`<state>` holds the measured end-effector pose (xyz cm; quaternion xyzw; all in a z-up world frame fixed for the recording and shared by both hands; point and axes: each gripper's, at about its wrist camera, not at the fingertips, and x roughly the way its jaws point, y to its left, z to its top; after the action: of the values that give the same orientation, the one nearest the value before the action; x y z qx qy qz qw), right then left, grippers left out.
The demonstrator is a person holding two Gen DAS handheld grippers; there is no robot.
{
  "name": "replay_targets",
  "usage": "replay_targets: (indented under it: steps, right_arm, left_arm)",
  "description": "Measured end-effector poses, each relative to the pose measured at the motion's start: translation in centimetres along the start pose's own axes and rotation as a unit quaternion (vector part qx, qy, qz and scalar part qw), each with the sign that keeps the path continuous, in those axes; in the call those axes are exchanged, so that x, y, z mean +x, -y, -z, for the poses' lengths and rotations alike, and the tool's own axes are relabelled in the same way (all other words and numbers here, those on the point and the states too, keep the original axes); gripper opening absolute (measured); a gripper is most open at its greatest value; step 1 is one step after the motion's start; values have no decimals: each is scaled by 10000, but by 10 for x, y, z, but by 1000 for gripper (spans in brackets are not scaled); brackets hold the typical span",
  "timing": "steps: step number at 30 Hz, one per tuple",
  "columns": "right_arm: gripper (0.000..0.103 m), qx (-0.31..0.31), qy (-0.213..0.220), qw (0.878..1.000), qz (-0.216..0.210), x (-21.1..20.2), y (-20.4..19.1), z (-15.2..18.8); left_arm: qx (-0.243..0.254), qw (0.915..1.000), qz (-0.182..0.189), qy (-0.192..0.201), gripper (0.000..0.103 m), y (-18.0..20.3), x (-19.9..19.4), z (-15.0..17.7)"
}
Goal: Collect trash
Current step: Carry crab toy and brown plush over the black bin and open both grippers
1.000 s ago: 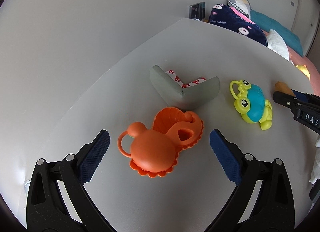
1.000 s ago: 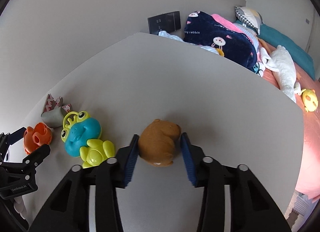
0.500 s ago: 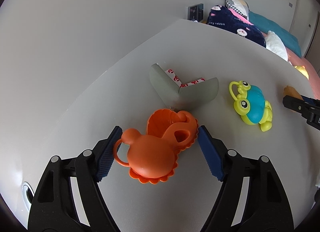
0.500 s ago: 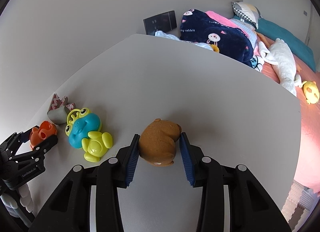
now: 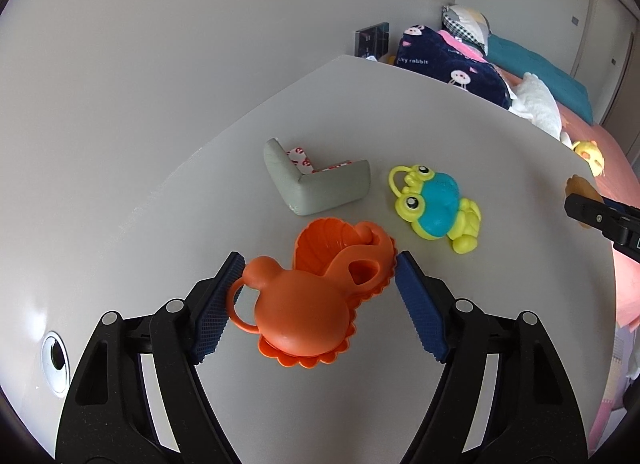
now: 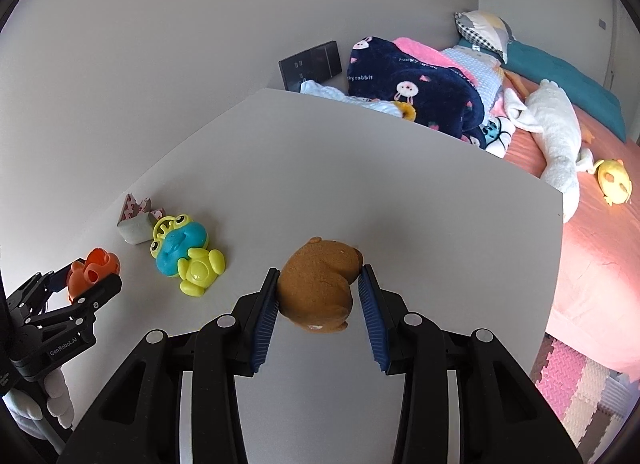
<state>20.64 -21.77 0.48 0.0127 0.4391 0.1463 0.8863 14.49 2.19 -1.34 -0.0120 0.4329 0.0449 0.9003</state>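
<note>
An orange shell-shaped toy (image 5: 316, 296) lies on the grey table between the jaws of my left gripper (image 5: 318, 304), whose blue pads touch both its sides. It also shows in the right wrist view (image 6: 94, 270). My right gripper (image 6: 318, 304) is shut on a brown bear-shaped toy (image 6: 318, 290) and holds it above the table; its tip shows in the left wrist view (image 5: 578, 184). A grey foam corner guard (image 5: 316, 184) with red-patterned tape and a yellow and blue frog toy (image 5: 436, 206) lie just beyond the orange toy.
The grey table (image 6: 400, 192) has a wall along its left side. A bed (image 6: 592, 224) with a dark blanket (image 6: 416, 92), a white plush and a yellow toy stands past its far and right edges. A cable hole (image 5: 56, 360) sits at the table's near left.
My left gripper has closed in from wide open until its pads touch the orange toy. My right gripper has lifted the brown bear a little, still shut on it.
</note>
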Motion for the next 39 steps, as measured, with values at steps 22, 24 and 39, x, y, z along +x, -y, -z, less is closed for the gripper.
replay_targets:
  steps: [22, 24, 39]
  right_arm:
    - [42, 217, 296, 9991, 201, -90, 61, 38]
    - [42, 262, 337, 9988, 228, -98, 68, 41]
    - [42, 613, 533, 9953, 530, -148, 124, 68]
  left_arm:
    - [501, 9975, 468, 175, 75, 96, -64, 23]
    - [548, 9969, 523, 191, 75, 105, -69, 25]
    - [976, 9899, 995, 272, 75, 176, -97, 35]
